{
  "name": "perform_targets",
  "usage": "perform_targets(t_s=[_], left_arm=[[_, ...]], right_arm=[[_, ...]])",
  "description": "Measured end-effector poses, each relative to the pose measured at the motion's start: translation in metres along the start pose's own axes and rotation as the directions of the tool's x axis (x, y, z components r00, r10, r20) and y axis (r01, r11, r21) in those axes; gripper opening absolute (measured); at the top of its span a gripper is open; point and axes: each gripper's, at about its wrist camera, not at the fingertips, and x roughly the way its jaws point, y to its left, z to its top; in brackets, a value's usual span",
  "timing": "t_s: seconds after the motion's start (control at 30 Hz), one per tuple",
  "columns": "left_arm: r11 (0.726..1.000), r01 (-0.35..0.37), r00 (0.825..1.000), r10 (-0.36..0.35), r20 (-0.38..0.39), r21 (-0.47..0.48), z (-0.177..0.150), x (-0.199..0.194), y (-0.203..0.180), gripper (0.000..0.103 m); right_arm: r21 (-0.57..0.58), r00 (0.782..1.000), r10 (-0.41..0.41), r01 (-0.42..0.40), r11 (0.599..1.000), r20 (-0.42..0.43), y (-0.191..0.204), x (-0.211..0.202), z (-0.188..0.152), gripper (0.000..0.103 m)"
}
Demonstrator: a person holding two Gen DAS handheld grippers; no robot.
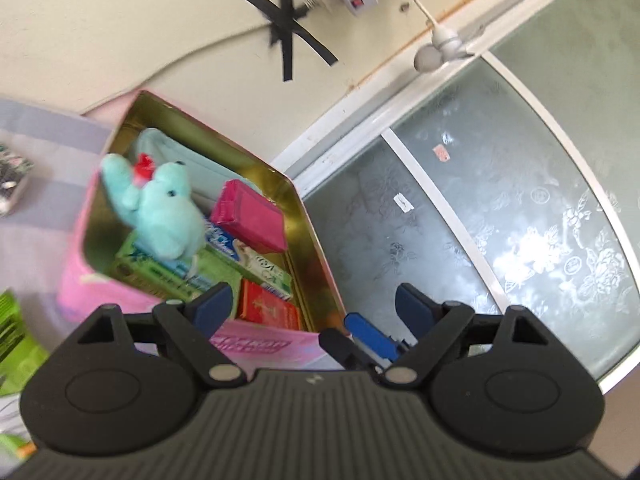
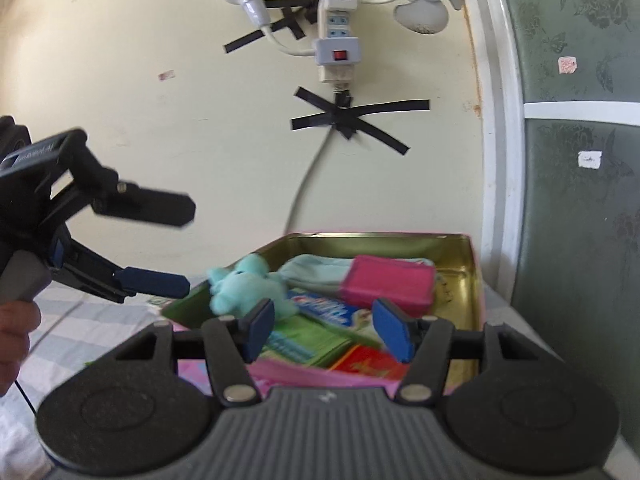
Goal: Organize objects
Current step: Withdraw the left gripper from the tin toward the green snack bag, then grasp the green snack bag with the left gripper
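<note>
- Right wrist view shows the pink rectangular tin with a gold inside (image 2: 472, 264) resting on a checked cloth (image 2: 80, 320), against the far wall.
- Inside lie a turquoise plush toy (image 2: 244, 286), a magenta packet (image 2: 390, 284), green and blue cartons and a red box (image 2: 368, 364).
- The plush looks soft and light, best pinched across its body; the cartons look stiff and light, best taken by their flat sides.
- The right gripper (image 2: 326, 330) hovers at the tin's near edge, jaws partly apart, holding nothing.
- The left gripper (image 1: 314, 306) tilts above the tin's right corner, jaws wide, empty; a hand (image 2: 14, 336) grips its handle.
</note>
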Motion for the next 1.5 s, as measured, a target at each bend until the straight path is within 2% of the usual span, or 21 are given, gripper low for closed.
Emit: perform_targets(t_s=[0.07,0.13,0.2,0.27,0.3,0.33,0.43,0.5,0.53,0.57,0.63,0.7,0.73,0.77,0.87,0.97,1.1,1.17,1.3,1.4,1.5], left_arm=[[0.995,-0.085,0.996,0.083,0.035,0.051,-0.006,-0.019,0.001,0.091],[0.973,-0.202,0.978,0.194,0.083,0.108,-0.014,-0.036,0.002,0.096],[0.922,-0.354,0.932,0.332,0.147,0.158,-0.024,-0.054,0.008,0.097],[0.826,-0.525,0.846,0.481,0.229,0.204,-0.036,-0.071,0.016,0.097],[0.762,-0.609,0.788,0.552,0.271,0.218,-0.042,-0.079,0.021,0.097],[0.722,-0.654,0.753,0.589,0.293,0.227,-0.047,-0.087,0.027,0.097],[0.627,-0.745,0.664,0.664,0.344,0.228,-0.059,-0.107,0.045,0.097],[0.582,-0.786,0.613,0.695,0.376,0.207,-0.061,-0.119,0.055,0.097],[0.571,-0.797,0.599,0.701,0.387,0.198,-0.060,-0.124,0.059,0.097],[0.568,-0.800,0.594,0.701,0.394,0.194,-0.058,-0.127,0.061,0.097],[0.581,-0.790,0.606,0.692,0.392,0.195,-0.052,-0.132,0.065,0.097],[0.606,-0.766,0.637,0.668,0.386,0.215,-0.046,-0.130,0.067,0.097],[0.611,-0.758,0.646,0.657,0.388,0.227,-0.044,-0.126,0.067,0.097],[0.619,-0.744,0.663,0.640,0.387,0.251,-0.043,-0.122,0.066,0.097],[0.673,-0.681,0.730,0.591,0.343,0.289,-0.037,-0.101,0.068,0.097],[0.715,-0.631,0.775,0.578,0.255,0.300,-0.027,-0.080,0.077,0.097],[0.781,-0.571,0.821,0.541,0.182,0.253,-0.016,-0.063,0.089,0.097],[0.795,-0.556,0.831,0.532,0.163,0.243,-0.013,-0.057,0.090,0.097],[0.772,-0.561,0.827,0.539,0.159,0.298,-0.014,-0.055,0.083,0.097],[0.744,-0.573,0.814,0.564,0.137,0.342,-0.022,-0.060,0.081,0.097],[0.766,-0.569,0.816,0.572,0.086,0.301,-0.030,-0.074,0.088,0.097]], right_arm=[[0.008,0.999,0.034,-0.034,0.999,-0.007,0.016,-0.005,-0.006,0.057],[0.015,0.997,0.069,-0.069,0.997,-0.021,0.032,-0.007,-0.012,0.057],[0.019,0.993,0.110,-0.109,0.994,-0.043,0.047,-0.008,-0.018,0.057],[0.012,0.987,0.145,-0.145,0.989,-0.075,0.065,-0.005,-0.027,0.058],[0.004,0.983,0.156,-0.157,0.988,-0.091,0.073,-0.003,-0.032,0.059],[-0.004,0.980,0.166,-0.167,0.986,-0.108,0.081,-0.001,-0.036,0.059],[0.000,0.966,0.204,-0.207,0.978,-0.161,0.099,0.008,-0.047,0.062],[0.006,0.955,0.226,-0.229,0.973,-0.191,0.110,0.013,-0.053,0.071],[0.007,0.951,0.235,-0.238,0.971,-0.201,0.116,0.014,-0.056,0.075],[0.005,0.949,0.240,-0.244,0.970,-0.206,0.121,0.014,-0.059,0.081],[-0.003,0.944,0.248,-0.255,0.967,-0.218,0.130,0.016,-0.062,0.084],[-0.009,0.939,0.252,-0.261,0.965,-0.233,0.138,0.018,-0.065,0.091],[-0.021,0.938,0.246,-0.259,0.966,-0.245,0.142,0.020,-0.067,0.093],[-0.037,0.937,0.234,-0.251,0.967,-0.258,0.145,0.022,-0.070,0.093],[-0.063,0.933,0.203,-0.231,0.971,-0.296,0.151,0.032,-0.072,0.093],[-0.071,0.926,0.191,-0.226,0.972,-0.324,0.155,0.041,-0.074,0.092],[-0.095,0.919,0.171,-0.218,0.971,-0.356,0.158,0.054,-0.078,0.083],[-0.122,0.930,0.140,-0.191,0.974,-0.340,0.155,0.053,-0.077,0.076],[-0.138,0.958,0.026,-0.068,0.988,-0.285,0.134,0.048,-0.071,0.075],[-0.054,0.960,0.055,-0.072,0.996,-0.275,0.113,0.042,-0.066,0.075],[-0.028,0.960,0.094,-0.105,0.994,-0.265,0.110,0.037,-0.065,0.076]])
